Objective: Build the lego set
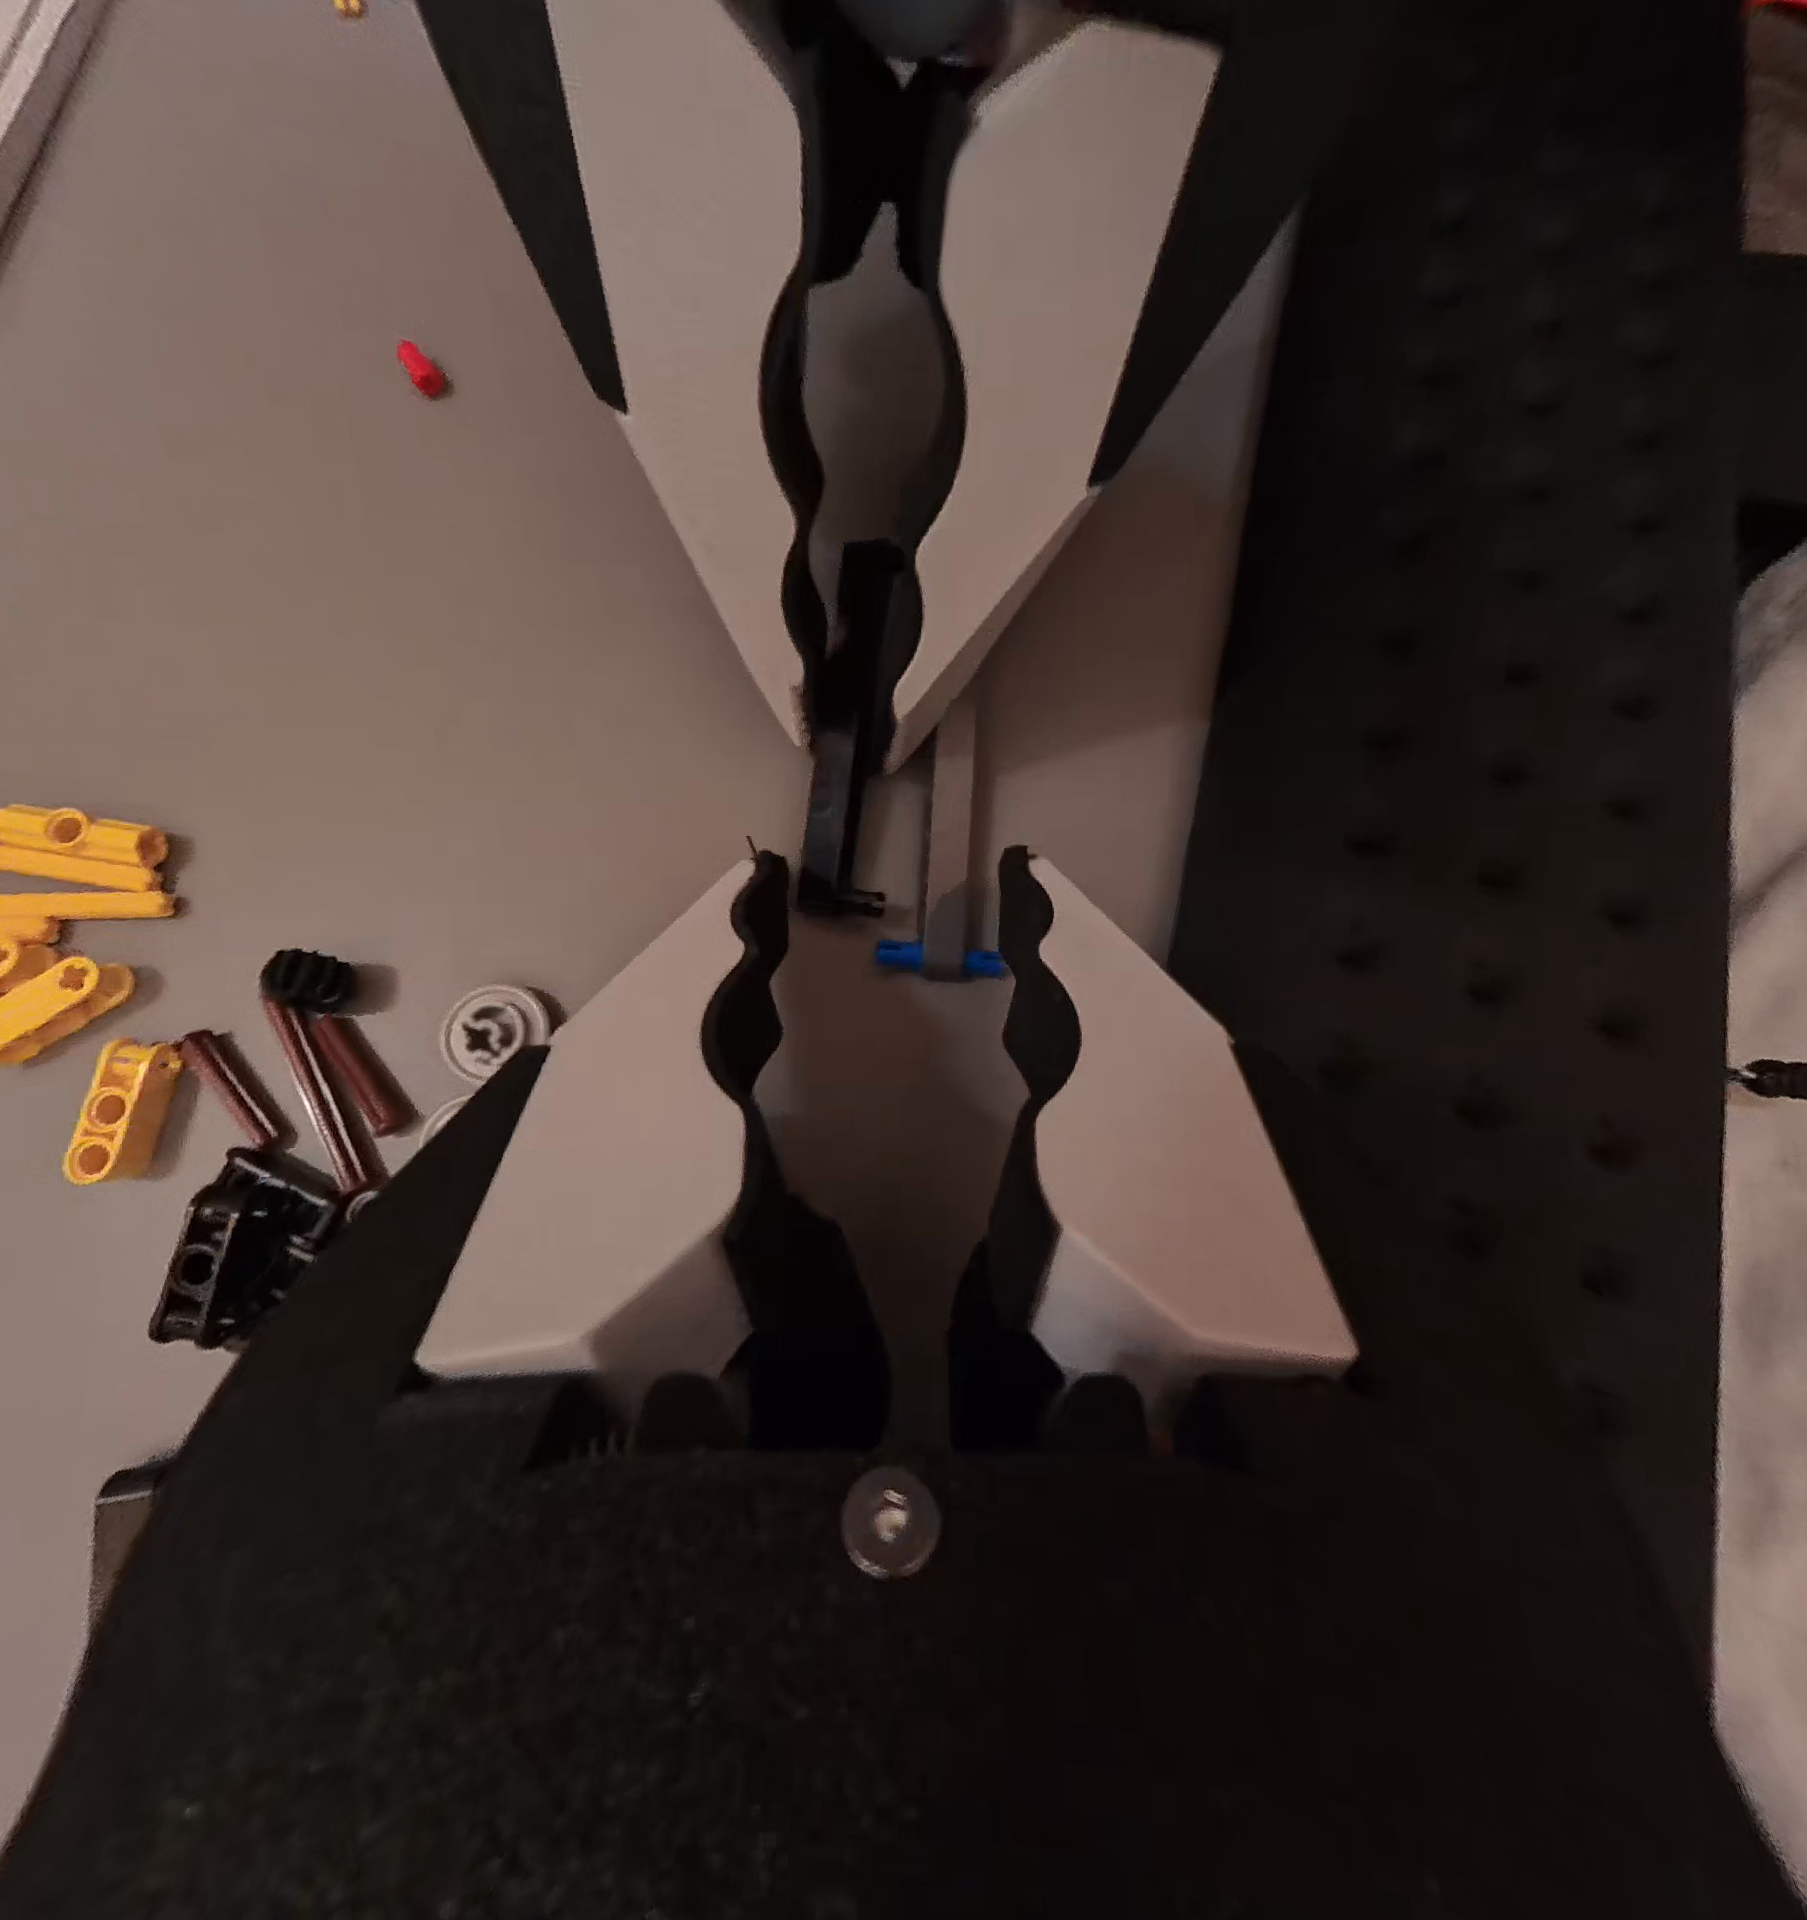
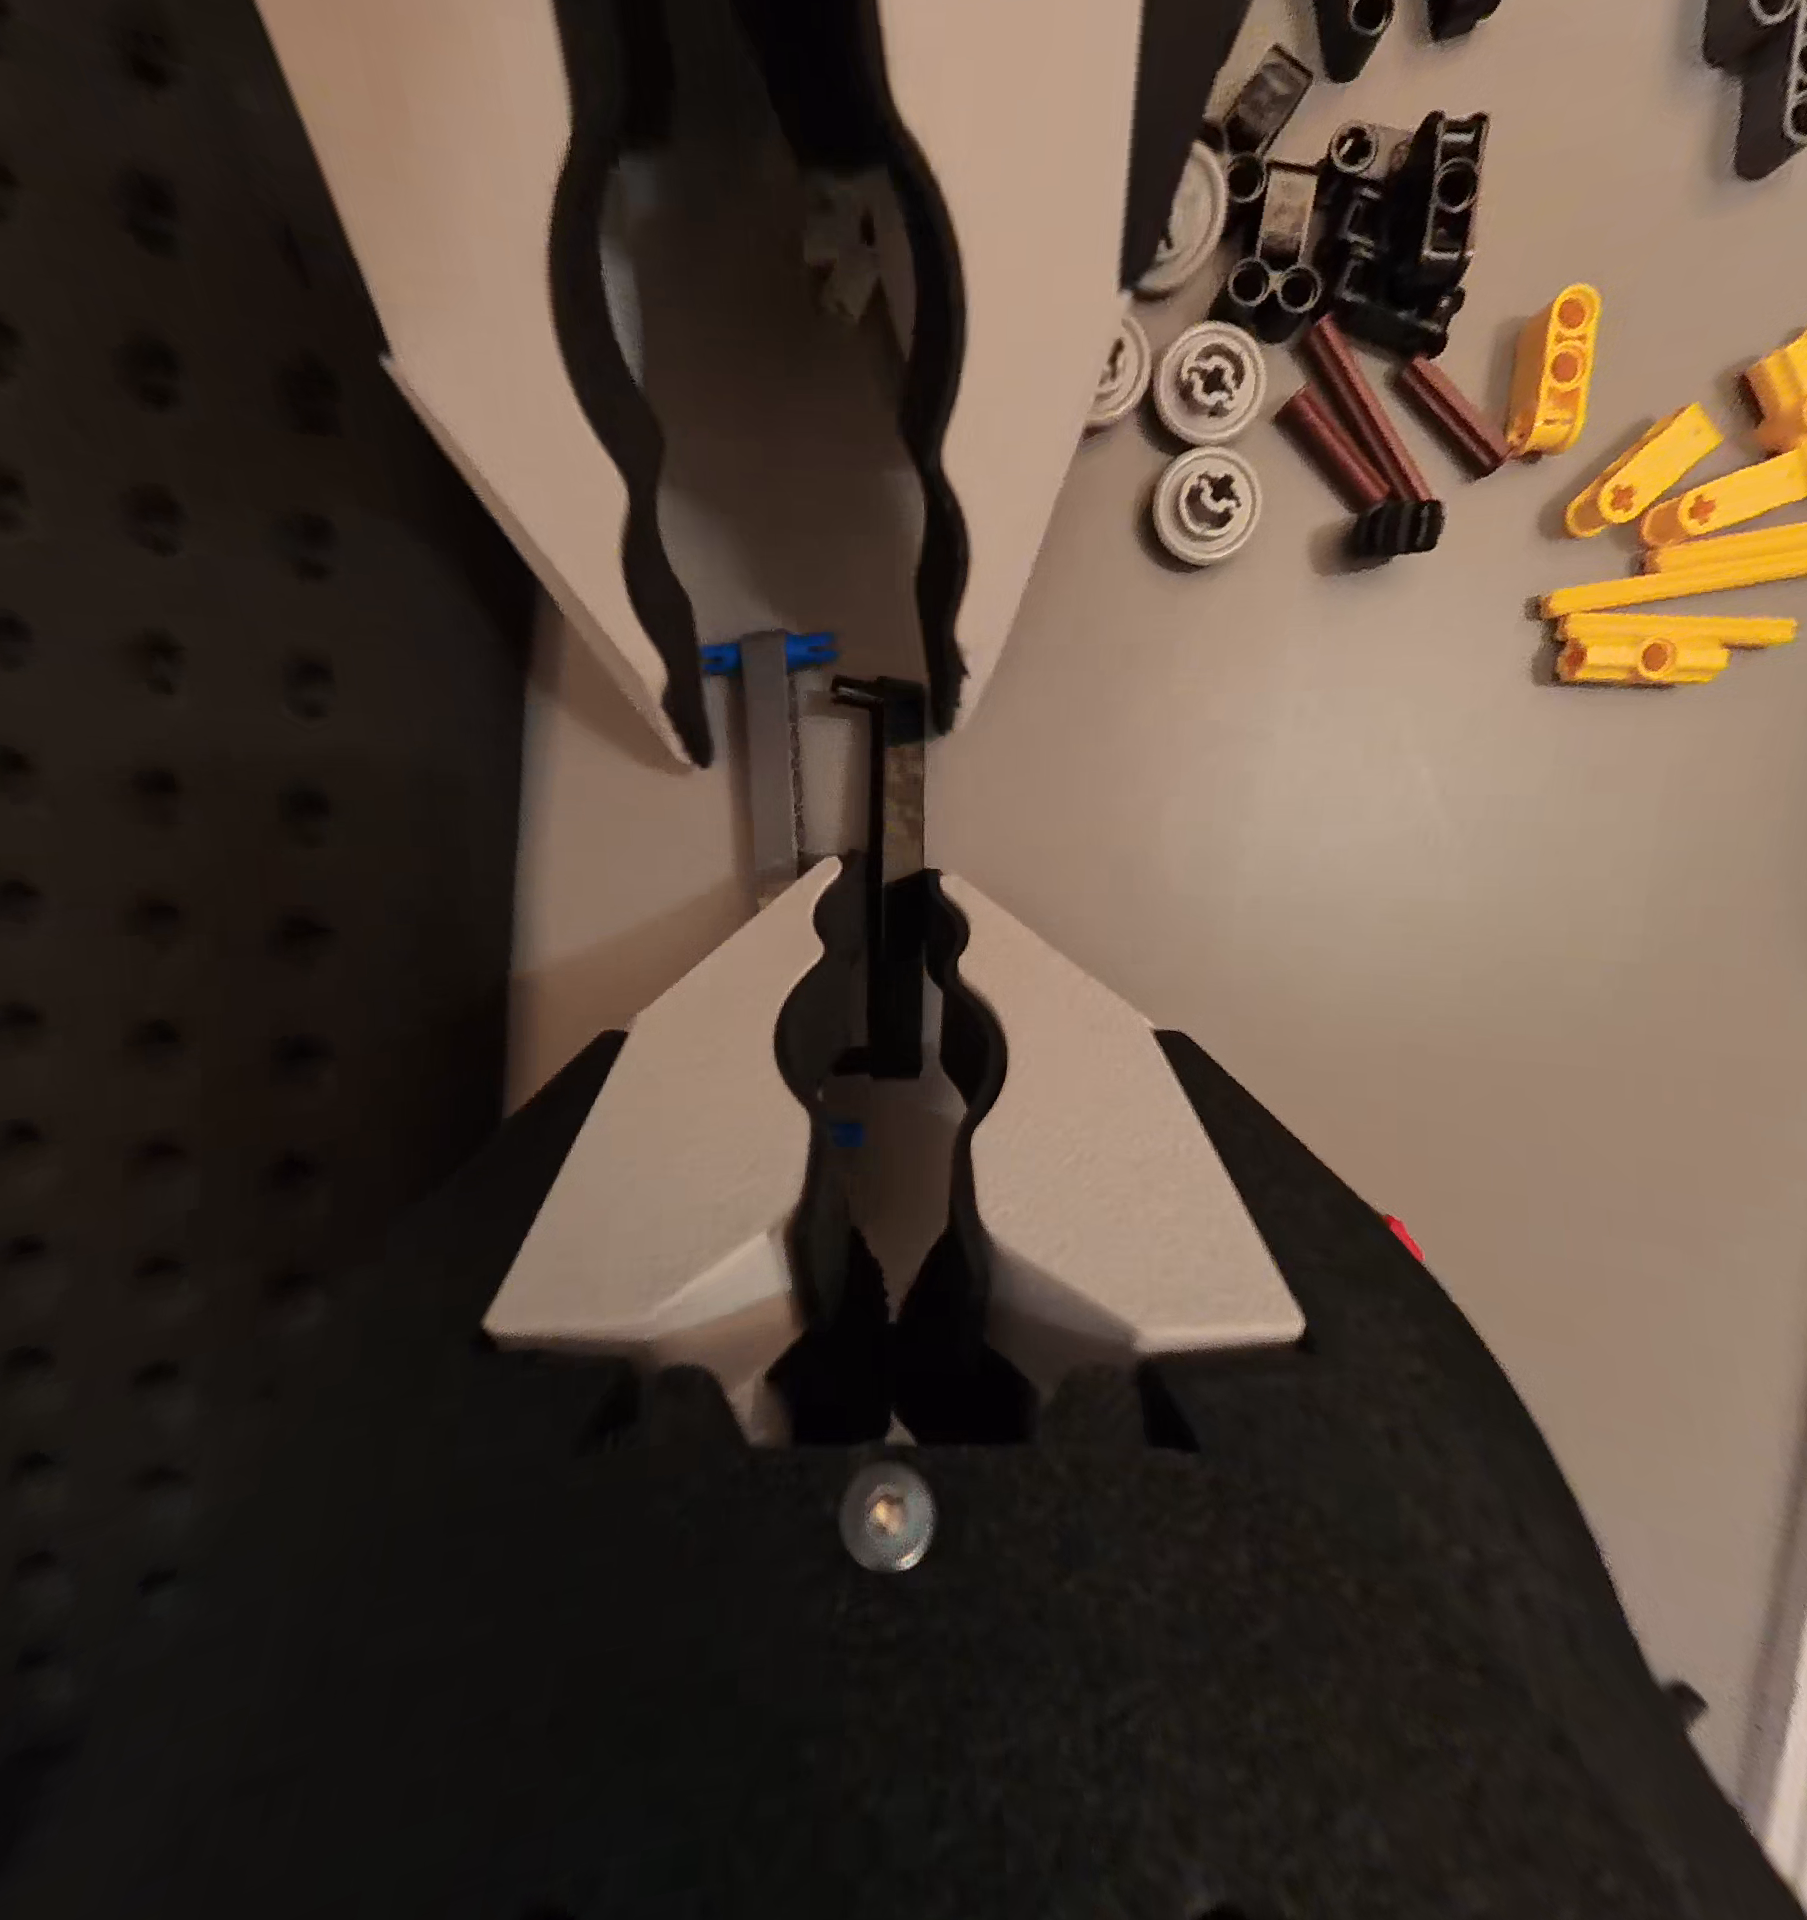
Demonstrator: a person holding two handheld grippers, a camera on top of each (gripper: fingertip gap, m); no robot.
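Black beam [image 2: 894, 883] is clamped lengthwise in the right gripper [image 2: 883, 883], pointing ahead; the left gripper [image 1: 883, 883], jaws apart, is faced tip to tip, grey beam [image 1: 951, 831] just beside.

left wrist: close, faces opposite claw | right wrist: close, faces back | shared: grey beam [image 1: 949, 831], black beam [image 2: 894, 883]

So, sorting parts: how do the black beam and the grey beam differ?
The black beam is gripped by the right gripper and has no blue pin; the grey beam lies ungripped beside it, with a blue pin through its end. Both are long, thin and roughly parallel.
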